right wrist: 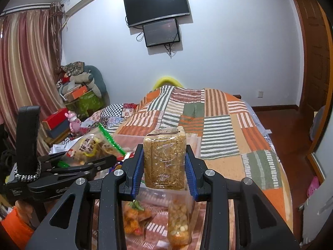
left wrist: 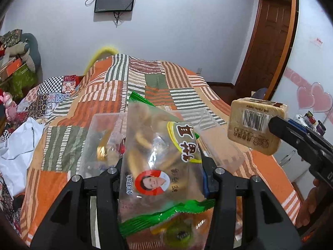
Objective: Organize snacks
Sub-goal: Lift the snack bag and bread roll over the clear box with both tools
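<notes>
My left gripper (left wrist: 162,166) is shut on a clear snack bag with green ends (left wrist: 158,156) and holds it above the bed. The same bag shows in the right wrist view (right wrist: 93,145) at the left. My right gripper (right wrist: 164,170) is shut on a brown block of wrapped biscuits (right wrist: 164,158), held upright in the air. That block shows in the left wrist view (left wrist: 256,127) at the right. A clear plastic box (left wrist: 104,143) lies on the bed under the left gripper, with small snacks inside.
A patchwork blanket (right wrist: 218,129) covers the bed. Loose snack packs (right wrist: 179,218) lie on it under the right gripper. Boxes and toys (right wrist: 77,95) pile at the left by the curtain. A wooden door (left wrist: 270,41) stands at the right.
</notes>
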`<action>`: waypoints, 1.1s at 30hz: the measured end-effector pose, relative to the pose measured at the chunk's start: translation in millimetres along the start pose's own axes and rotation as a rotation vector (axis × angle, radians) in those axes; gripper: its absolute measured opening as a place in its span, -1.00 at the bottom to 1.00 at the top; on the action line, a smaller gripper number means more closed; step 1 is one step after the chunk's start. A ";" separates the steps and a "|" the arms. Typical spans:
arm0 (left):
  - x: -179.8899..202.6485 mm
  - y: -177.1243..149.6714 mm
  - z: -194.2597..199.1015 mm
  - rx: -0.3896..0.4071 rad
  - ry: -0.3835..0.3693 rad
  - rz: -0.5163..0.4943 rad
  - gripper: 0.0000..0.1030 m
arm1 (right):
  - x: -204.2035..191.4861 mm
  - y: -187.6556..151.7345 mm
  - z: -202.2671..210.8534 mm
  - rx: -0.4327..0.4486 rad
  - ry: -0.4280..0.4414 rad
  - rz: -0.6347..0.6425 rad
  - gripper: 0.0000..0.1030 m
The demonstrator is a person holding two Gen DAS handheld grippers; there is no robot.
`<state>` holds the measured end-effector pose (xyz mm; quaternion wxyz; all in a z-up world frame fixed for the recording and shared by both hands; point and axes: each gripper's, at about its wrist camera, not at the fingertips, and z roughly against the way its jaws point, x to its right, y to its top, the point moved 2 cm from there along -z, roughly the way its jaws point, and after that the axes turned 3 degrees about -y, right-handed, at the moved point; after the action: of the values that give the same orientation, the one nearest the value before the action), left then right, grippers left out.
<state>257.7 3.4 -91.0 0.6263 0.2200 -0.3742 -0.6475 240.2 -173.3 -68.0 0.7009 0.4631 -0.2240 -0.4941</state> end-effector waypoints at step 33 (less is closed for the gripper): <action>-6.8 29.4 -99.7 -0.152 -0.014 0.032 -0.01 | 3.4 11.5 -79.5 -0.122 -0.028 0.073 -0.35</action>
<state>352.7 -8.9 -132.1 0.6490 0.1611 -0.3317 -0.6655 308.5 -141.5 -95.9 0.7422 0.4040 -0.2198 -0.4874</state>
